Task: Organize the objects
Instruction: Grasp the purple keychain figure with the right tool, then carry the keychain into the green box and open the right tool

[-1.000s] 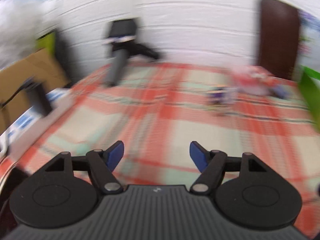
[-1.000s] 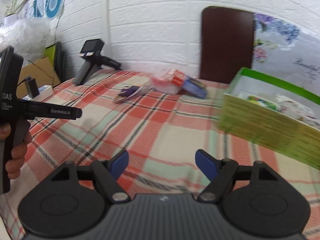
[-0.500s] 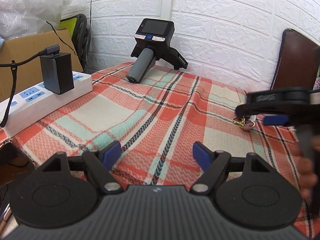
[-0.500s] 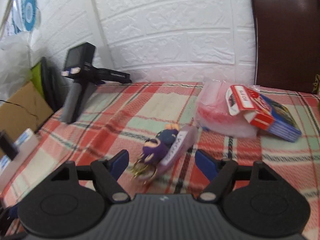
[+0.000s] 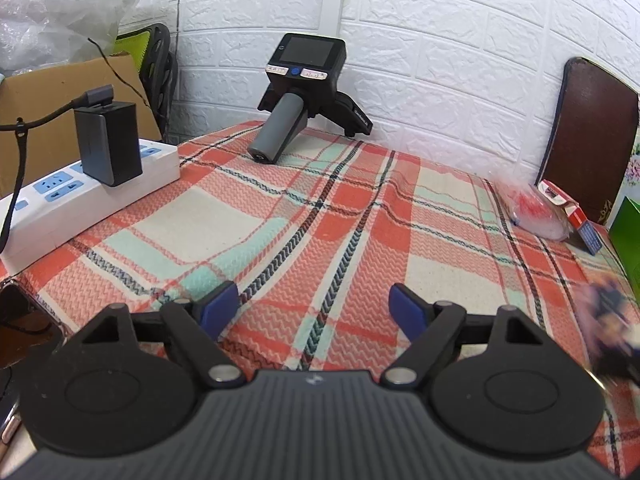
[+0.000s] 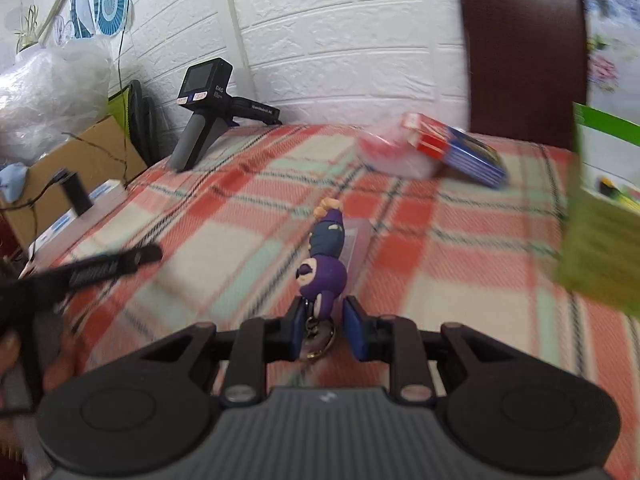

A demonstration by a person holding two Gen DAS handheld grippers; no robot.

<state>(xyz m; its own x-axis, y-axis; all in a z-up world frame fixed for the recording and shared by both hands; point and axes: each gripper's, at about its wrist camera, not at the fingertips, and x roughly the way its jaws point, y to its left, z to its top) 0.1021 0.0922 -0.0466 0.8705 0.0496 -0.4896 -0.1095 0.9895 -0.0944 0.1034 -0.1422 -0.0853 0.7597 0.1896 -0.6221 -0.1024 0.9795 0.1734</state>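
One small purple keychain (image 6: 324, 268) is pinched low in the right gripper (image 6: 325, 326), jaws clenched on its foot end beside the metal ring (image 6: 318, 344); the figure sticks out forward above the plaid surface (image 6: 248, 216). Left gripper (image 5: 312, 308) is released, nothing between its jaws, hovering near the surface's left side. Risks, as judged: the grip is narrow and off-centre, so the keychain may pivot or slip during carry. The green box (image 6: 596, 240) stands at right; a low swing could clip its wall.
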